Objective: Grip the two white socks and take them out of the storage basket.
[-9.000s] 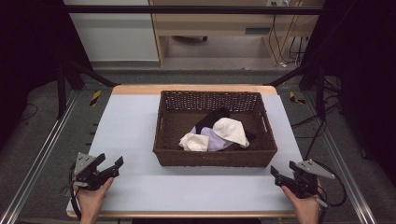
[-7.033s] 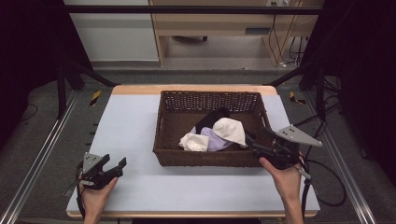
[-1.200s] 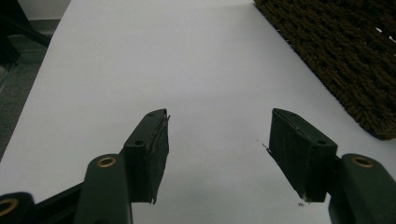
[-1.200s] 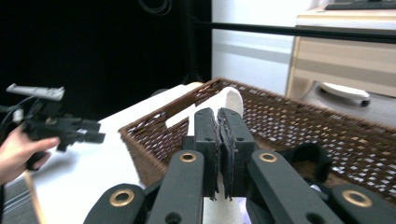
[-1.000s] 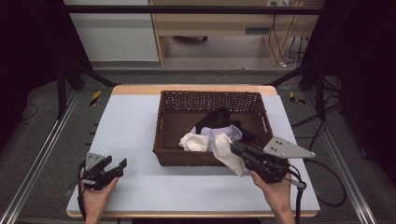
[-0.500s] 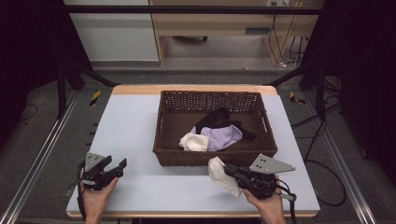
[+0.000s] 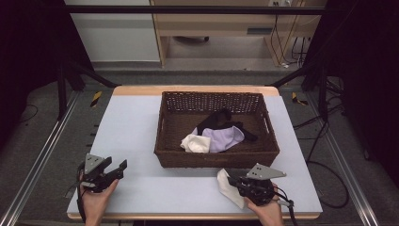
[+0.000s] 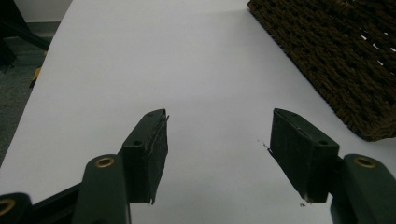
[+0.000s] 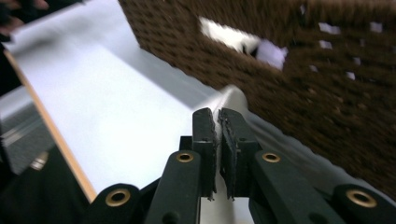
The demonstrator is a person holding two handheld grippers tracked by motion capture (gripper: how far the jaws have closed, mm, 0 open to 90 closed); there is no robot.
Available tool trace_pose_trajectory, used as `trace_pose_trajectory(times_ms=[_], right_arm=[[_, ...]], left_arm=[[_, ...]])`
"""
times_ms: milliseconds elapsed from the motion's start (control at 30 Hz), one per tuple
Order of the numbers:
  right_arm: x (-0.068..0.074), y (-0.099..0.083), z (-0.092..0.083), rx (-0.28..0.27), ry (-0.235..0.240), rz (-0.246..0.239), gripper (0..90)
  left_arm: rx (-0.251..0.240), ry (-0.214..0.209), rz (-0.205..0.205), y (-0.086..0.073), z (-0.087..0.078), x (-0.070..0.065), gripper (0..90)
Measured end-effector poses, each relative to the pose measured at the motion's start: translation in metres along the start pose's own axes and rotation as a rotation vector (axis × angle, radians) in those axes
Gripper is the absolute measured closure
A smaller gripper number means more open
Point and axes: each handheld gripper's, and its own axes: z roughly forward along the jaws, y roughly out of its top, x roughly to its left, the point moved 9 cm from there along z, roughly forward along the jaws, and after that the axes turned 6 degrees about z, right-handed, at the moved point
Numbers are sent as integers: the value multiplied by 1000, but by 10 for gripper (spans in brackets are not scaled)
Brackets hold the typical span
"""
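Observation:
A brown wicker basket (image 7: 215,159) stands at the middle of the white table (image 7: 136,132). Inside lie a black garment (image 7: 215,117), a lilac cloth (image 7: 225,137) and a cream cloth (image 7: 195,143). My right gripper (image 7: 234,182) is low over the table in front of the basket's near wall, shut on a white cloth (image 7: 226,187) that drapes onto the table. In the right gripper view its jaws (image 9: 217,114) pinch a thin white edge of the cloth (image 9: 230,94), with the basket (image 9: 303,70) close behind. My left gripper (image 7: 120,168) rests at the front left, open and empty (image 8: 217,126).
The basket's corner (image 8: 336,60) lies to the right of the left gripper's jaws. The table's wooden front edge (image 9: 51,130) runs close to the right gripper. Metal rails (image 7: 42,155) flank the table.
My right gripper has come down with the white cloth from above the basket's near wall to the table in front of it. The left gripper has stayed put.

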Motion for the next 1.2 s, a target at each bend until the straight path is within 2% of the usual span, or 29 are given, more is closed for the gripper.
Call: trace_pose_trajectory(times_ms=[67,200,433,467,533,600,767,967,1033,1100,1200], right_arm=[[-3,-2,2,9,-18,-4,830],[-9,-10,9,31,-66,-16,741],[-9,-2,3,-31,-85,-31,628],[-11,3,-3,-58,-104,-30,592],[-13,7,-9,-77,-115,-26,551],[-16,12,-15,-103,-138,-18,487],[-27,20,-31,-156,-183,21,408],[-46,22,-49,-172,-259,69,288],[-54,21,-53,-158,-289,72,214],[-62,20,-57,-171,-330,82,159],[-75,17,-63,-180,-371,121,147]], left_arm=[[0,-3,-1,0,0,0,360],[-10,-17,-4,3,-3,-2,362],[-22,-27,-10,7,-6,-5,362],[-26,-31,-10,8,-6,-7,363],[-27,-34,-6,9,-7,-9,364],[-30,-39,-4,11,-8,-10,366],[-35,-52,-7,13,-10,-12,379],[-60,-71,7,23,-16,-16,399],[-67,-86,-6,27,-19,-19,405],[-80,-102,-10,33,-22,-22,408],[-88,-110,-6,40,-24,-28,417]])
